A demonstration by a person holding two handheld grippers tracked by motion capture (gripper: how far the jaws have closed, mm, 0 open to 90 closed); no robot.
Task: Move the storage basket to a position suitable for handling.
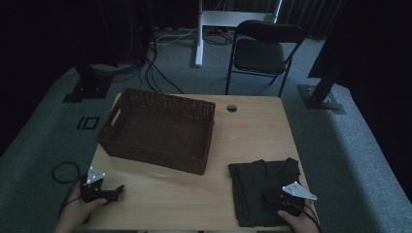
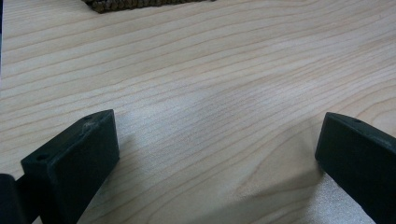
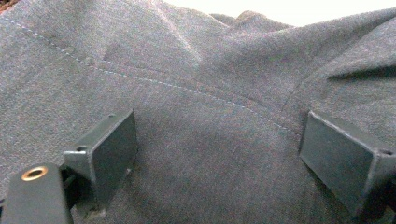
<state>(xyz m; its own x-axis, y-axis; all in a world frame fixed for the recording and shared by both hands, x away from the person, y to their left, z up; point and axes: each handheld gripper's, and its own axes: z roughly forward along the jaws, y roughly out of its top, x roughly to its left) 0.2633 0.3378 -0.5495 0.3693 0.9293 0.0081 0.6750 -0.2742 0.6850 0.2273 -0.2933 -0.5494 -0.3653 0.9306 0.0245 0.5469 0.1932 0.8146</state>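
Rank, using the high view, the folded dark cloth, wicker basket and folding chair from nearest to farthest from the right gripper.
1. Folded dark cloth, directly under the right gripper.
2. Wicker basket, across the table on its left half.
3. Folding chair, on the floor beyond the table's far edge.

Right claw spread wide over dark grey cloth

The right claw stands low over a grey garment, its two black jaws far apart with nothing pinched between them. A line of pale stitching crosses the fabric from upper left to right, folds bunch toward the top, and a pale strip of counter shows beyond the upper edge.
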